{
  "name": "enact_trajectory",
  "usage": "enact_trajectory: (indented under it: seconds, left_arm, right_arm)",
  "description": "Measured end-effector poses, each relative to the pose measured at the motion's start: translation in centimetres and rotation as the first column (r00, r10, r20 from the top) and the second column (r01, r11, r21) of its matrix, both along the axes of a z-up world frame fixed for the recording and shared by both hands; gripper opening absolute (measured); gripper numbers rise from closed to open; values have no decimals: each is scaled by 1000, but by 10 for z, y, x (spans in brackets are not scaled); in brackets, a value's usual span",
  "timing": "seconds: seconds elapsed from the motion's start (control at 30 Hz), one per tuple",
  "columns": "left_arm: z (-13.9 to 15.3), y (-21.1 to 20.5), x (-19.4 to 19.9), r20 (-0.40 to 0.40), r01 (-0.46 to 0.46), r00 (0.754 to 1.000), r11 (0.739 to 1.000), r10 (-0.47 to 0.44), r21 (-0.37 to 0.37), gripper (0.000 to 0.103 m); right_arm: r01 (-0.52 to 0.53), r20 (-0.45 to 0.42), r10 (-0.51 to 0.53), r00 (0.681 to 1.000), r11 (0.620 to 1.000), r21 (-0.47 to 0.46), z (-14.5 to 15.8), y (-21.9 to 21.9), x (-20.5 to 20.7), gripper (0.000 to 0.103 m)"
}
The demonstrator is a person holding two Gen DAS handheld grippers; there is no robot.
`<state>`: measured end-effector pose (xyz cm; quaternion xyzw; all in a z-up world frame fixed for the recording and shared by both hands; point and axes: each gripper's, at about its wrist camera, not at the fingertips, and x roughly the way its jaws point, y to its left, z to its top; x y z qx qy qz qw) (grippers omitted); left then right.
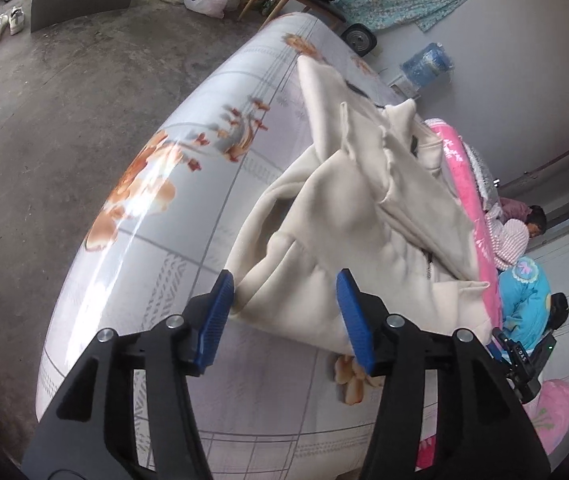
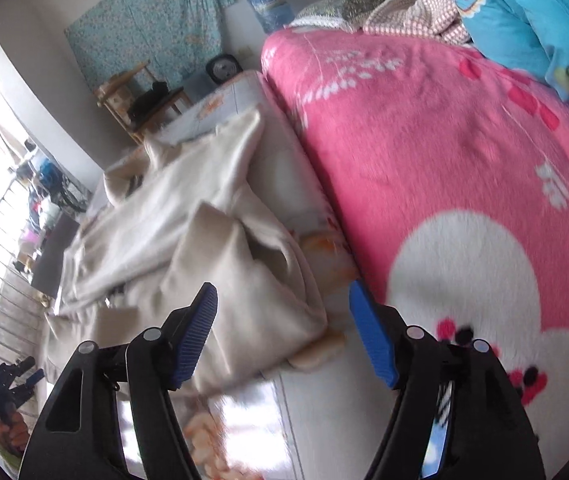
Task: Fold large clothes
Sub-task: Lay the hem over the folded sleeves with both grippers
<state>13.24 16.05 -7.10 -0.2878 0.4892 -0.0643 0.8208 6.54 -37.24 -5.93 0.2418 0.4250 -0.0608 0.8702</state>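
Both the left tool and right tool stand apart, clamping nothing, over the cream garment bunched on the floral bed beside the pink blanket.

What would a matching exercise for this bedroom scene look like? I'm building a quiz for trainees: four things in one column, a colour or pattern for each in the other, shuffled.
Things:
1. garment being folded
2. blanket beside it
3. claw pads
4. bed surface under the garment

Colours:
A. pink with white shapes
B. pale grey with orange flowers
C. cream
D. blue

Pairs: 1-C, 2-A, 3-D, 4-B
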Motion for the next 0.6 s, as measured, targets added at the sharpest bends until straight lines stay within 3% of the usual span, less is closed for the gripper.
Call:
enact_trajectory:
  seconds: [0.17, 0.37, 0.57, 0.6]
  left_arm:
    - [-6, -7, 1, 34, -14, 999, 998, 12, 56, 50]
    - [-7, -21, 6, 80, -28, 997, 982, 14, 184, 44]
    - [-6, -46, 6, 94, -11, 995, 913, -30, 407, 27]
    - [-6, -48, 5, 97, -10, 995, 904, -35, 428, 23]
  right_arm:
    - [-10, -14, 10, 1000, 998, -62, -11, 6, 6, 67]
    - [-28, -12, 27, 1000, 989, -148, -9, 17, 19, 63]
    - [-74, -25, 69, 997, 950, -305, -10, 38, 23, 57]
    - [-85, -30, 80, 996, 939, -332, -9, 42, 24, 52]
